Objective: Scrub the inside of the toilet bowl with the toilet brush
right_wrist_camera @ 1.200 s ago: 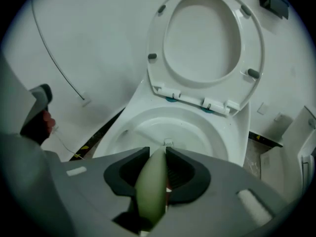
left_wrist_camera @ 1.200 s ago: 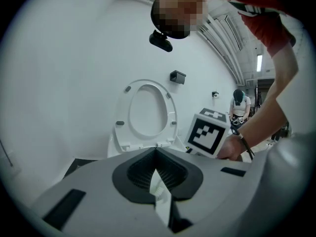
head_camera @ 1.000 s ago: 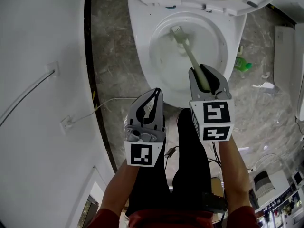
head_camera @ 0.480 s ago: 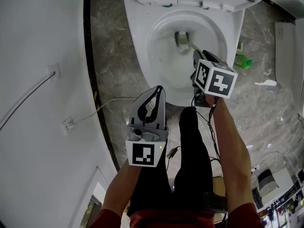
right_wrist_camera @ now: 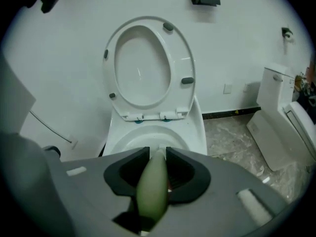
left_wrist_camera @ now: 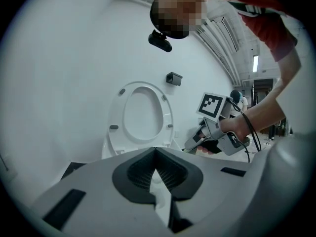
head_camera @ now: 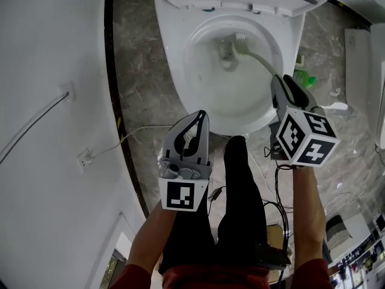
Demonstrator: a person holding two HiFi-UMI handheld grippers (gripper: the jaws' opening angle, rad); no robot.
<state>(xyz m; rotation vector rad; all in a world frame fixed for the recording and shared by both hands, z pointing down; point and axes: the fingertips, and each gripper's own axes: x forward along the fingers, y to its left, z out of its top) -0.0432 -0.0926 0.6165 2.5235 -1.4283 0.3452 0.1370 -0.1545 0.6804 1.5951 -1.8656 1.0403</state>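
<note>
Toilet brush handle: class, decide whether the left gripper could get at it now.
Probably yes: nothing stands between the left gripper and the handle, though the right gripper grips it.

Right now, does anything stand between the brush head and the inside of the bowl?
Nothing visible does. The seat is raised, and the toilet brush, held by the right gripper, has its head inside the toilet bowl.

Bright, even light; fisheye-warped edges
</note>
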